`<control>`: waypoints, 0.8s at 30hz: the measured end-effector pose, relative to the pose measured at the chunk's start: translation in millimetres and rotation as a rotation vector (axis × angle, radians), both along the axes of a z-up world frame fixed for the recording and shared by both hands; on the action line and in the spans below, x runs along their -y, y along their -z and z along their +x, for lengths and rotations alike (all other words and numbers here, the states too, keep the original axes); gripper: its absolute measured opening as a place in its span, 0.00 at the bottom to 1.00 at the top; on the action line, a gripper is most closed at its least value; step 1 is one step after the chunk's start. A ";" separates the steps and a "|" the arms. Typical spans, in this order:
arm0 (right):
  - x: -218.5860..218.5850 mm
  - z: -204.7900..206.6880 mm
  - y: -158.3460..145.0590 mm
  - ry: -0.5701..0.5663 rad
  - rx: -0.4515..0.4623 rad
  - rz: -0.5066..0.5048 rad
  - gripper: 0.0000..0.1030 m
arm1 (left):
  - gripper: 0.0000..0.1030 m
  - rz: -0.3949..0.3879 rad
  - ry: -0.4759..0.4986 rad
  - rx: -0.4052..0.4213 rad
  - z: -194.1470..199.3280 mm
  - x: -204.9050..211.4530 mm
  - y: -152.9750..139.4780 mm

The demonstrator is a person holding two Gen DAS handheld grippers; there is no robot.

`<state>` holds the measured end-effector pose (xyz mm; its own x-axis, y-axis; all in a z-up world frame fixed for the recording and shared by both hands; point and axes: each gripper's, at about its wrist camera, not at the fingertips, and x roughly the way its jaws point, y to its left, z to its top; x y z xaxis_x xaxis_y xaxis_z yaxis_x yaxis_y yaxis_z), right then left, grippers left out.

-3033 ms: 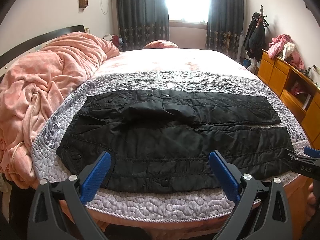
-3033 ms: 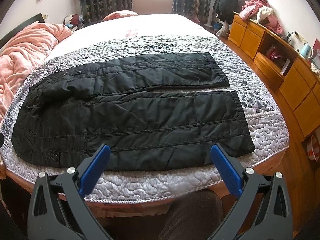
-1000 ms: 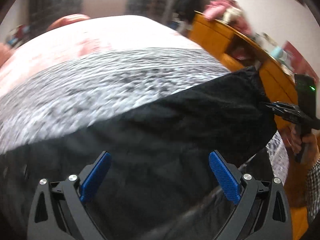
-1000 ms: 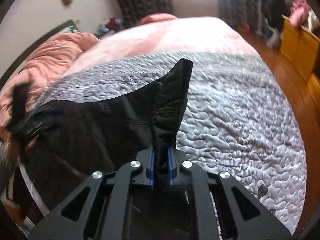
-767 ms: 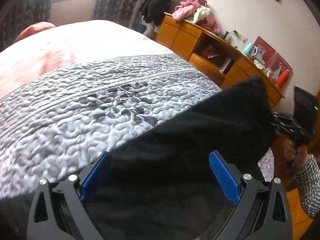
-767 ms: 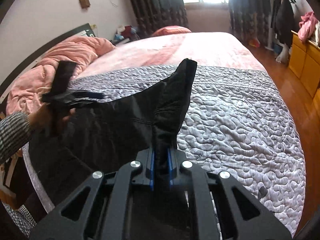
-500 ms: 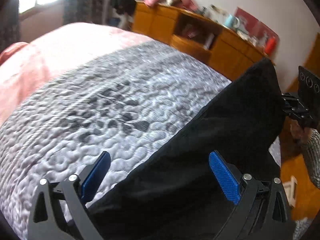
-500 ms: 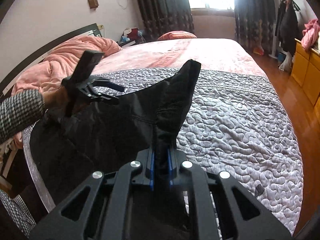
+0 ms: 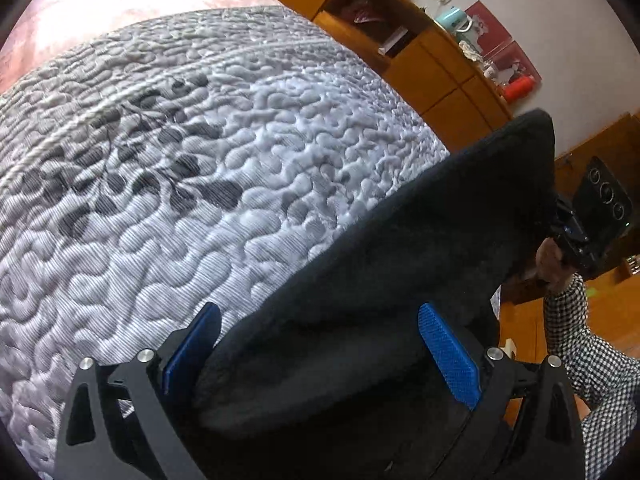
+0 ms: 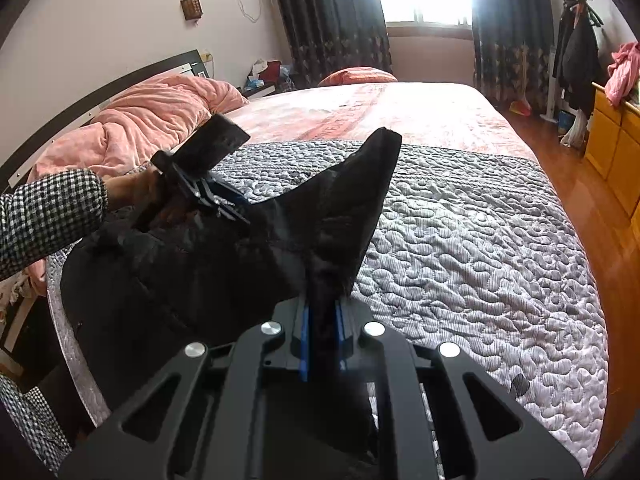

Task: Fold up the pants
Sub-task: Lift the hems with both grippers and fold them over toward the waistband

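Your right hand-held gripper (image 10: 322, 332) is clamped on a raised end of the black pants (image 10: 192, 264); your left hand-held gripper (image 9: 320, 356) stands spread, pads either side of the cloth, pinching nothing. The pants lie at the near edge of the bed (image 10: 480, 248), judged mid-fold, not yet laid flat. Grey quilted cover; pink blanket (image 10: 160, 116) beyond the pants; wooden cabinets (image 9: 420, 52) alongside the bed.

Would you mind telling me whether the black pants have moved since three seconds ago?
Yes. The pants lay flat across the grey quilt; now their leg end is lifted and carried toward the pink blanket side.
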<state>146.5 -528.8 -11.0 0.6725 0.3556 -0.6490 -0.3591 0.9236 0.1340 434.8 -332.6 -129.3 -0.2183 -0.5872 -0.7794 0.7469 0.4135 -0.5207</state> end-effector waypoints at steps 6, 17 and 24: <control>-2.1 1.1 2.9 0.031 0.000 0.005 0.09 | 0.14 0.018 -0.037 0.066 -10.9 -15.7 -1.4; -14.6 -21.0 6.2 0.175 0.091 -0.055 0.09 | 0.07 0.140 -0.265 0.942 -190.0 -52.4 -102.6; -21.7 -75.9 42.0 0.173 0.028 -0.040 0.09 | 0.07 0.243 -0.250 1.109 -326.7 -64.0 -59.3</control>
<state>70.6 -507.1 -53.0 0.7395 0.2070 -0.6405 -0.1974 0.9764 0.0876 108.1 -268.6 -70.0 0.7553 -0.3268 -0.5681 0.6270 0.6127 0.4811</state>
